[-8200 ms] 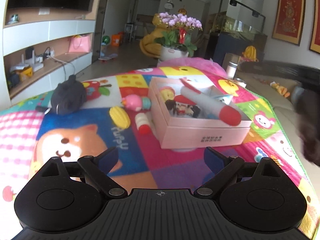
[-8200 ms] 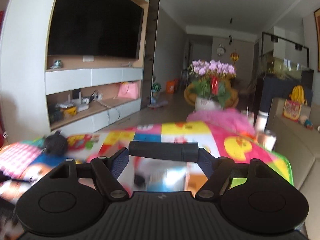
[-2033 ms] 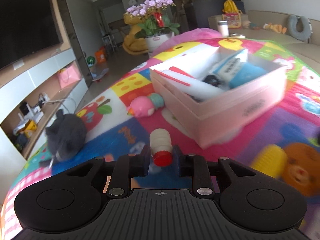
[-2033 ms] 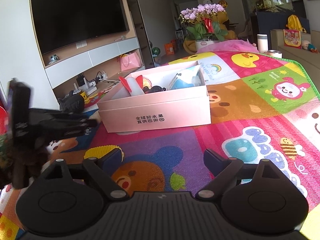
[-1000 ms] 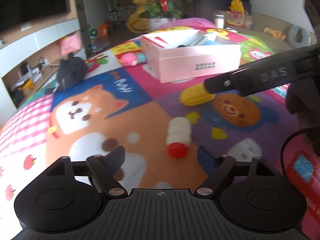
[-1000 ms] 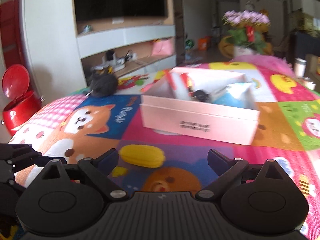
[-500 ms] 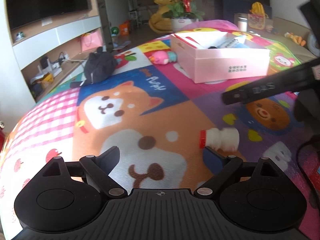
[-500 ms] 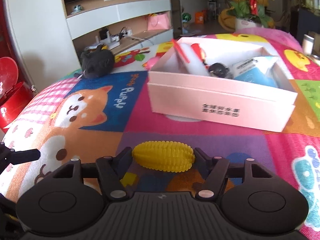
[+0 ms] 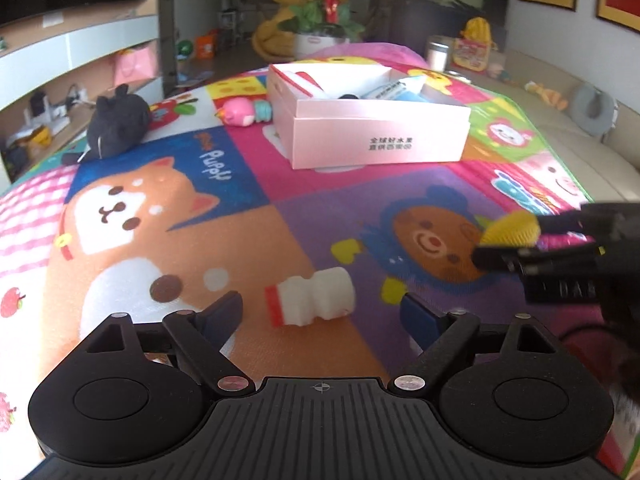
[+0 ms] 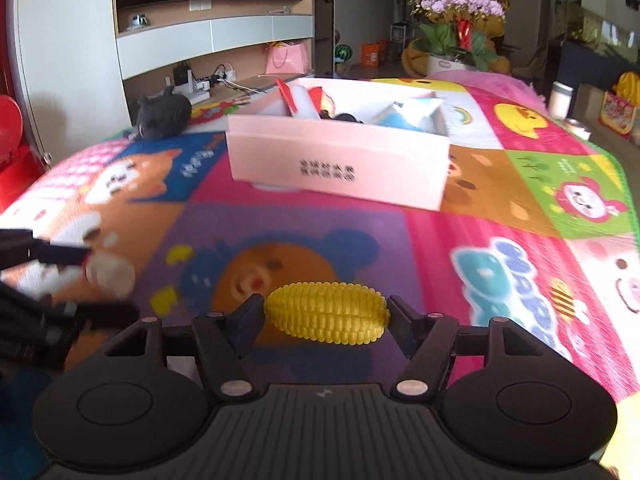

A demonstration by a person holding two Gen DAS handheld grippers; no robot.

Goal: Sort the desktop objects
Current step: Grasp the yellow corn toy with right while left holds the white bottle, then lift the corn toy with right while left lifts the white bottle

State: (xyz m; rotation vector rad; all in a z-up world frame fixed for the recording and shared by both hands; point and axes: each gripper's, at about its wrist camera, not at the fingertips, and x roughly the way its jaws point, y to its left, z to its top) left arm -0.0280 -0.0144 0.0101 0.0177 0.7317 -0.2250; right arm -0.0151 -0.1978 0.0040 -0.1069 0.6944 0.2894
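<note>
A small white bottle with a red cap (image 9: 310, 300) lies on its side on the colourful play mat, between the fingers of my left gripper (image 9: 322, 308). Its jaws are closing, and the pads stand clear of the bottle. My right gripper (image 10: 325, 312) is shut on a yellow toy corn cob (image 10: 326, 318), gripped end to end just above the mat. The left wrist view shows that corn cob (image 9: 512, 228) at the right edge. The open pink box (image 10: 336, 168) stands further back, holding a red-and-white item and a blue packet.
Left of the box, a black plush toy (image 9: 116, 124) and a pink toy (image 9: 240, 112) lie on the mat. A red bin (image 10: 8, 120) stands off the mat's left edge. Behind are shelves and a potted flower (image 10: 456, 52).
The right gripper closed on the corn cob and now carries it lower and to the right. The left gripper dropped the bottle, then swung so it lies between the open fingers.
</note>
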